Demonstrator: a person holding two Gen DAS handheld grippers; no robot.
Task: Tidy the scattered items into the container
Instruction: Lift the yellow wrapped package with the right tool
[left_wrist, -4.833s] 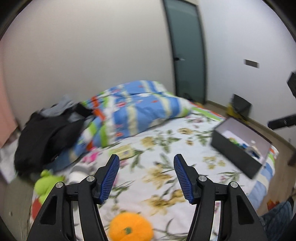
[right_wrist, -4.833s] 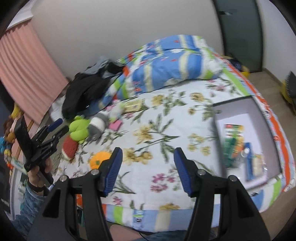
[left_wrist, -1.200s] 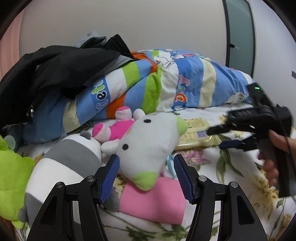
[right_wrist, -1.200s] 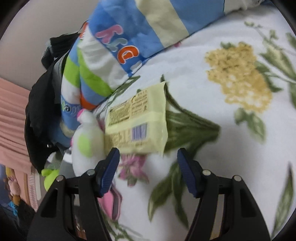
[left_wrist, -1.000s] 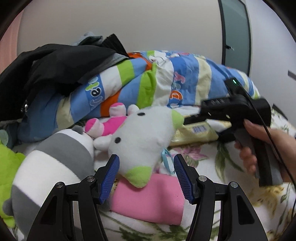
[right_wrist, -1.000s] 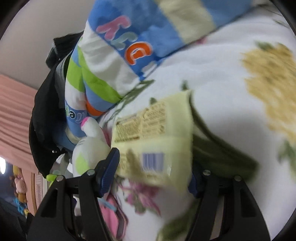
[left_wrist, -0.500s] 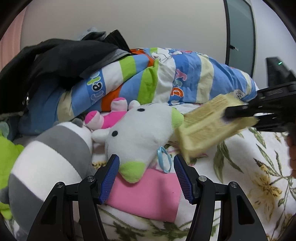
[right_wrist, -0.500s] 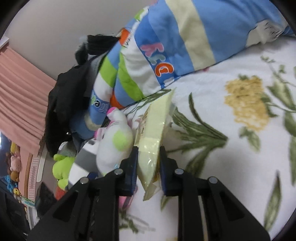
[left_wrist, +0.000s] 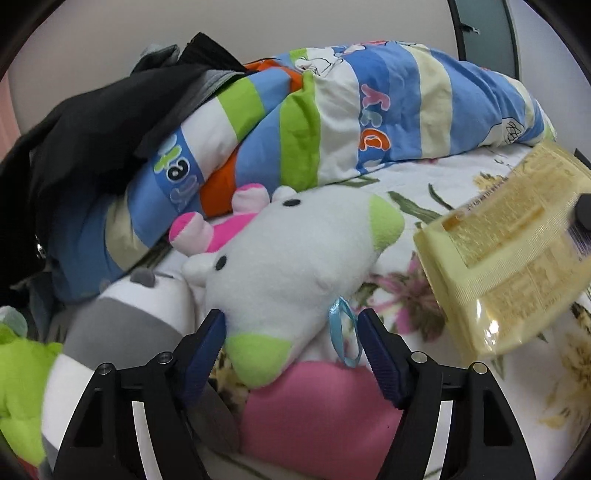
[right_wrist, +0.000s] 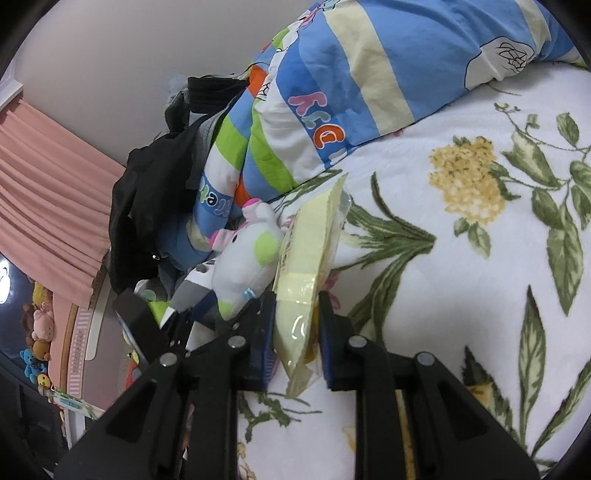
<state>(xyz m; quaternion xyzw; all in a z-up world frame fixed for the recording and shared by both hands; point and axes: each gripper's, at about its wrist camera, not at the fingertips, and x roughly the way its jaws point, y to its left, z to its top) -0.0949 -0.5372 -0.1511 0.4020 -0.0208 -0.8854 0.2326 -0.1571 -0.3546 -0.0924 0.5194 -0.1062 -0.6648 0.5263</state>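
Left claw (left_wrist: 288, 339): its two blue pads are apart and are opening wider. The bottom of the white plush toy (left_wrist: 288, 258) sits between them. I cannot tell if the pads touch it.
Right claw (right_wrist: 295, 332): its pads are squeezed tight on the yellow packet (right_wrist: 306, 258). The packet stands on its thin edge and is lifted off the bed.
White plush toy: it lies on the flowery bed sheet (right_wrist: 480, 295), with green ears and a pink part behind its head. Its lower end rests on a pink cushion (left_wrist: 317, 417).
Only in the left view: the flat printed face of the yellow packet (left_wrist: 509, 258) shows at the right side, up in the air. A small blue ribbon loop (left_wrist: 345, 332) hangs from the toy. A grey and white striped plush (left_wrist: 122, 332) lies just beside the toy, and a bright green plush (left_wrist: 18, 387) pokes in at the left edge.
Only in the right view: the black frame of the left claw (right_wrist: 177, 325) reaches in from the lower left toward the toy (right_wrist: 243, 262). A pink curtain (right_wrist: 48, 199) hangs at the left, with little stuffed animals (right_wrist: 37, 332) low beside it. A big yellow flower is printed on the sheet.
In both views: a striped blanket (left_wrist: 369, 110) in blue, green and white is bunched up behind the toy, with dark clothes (left_wrist: 92, 122) piled on its left end.
Container: it is not in either view.
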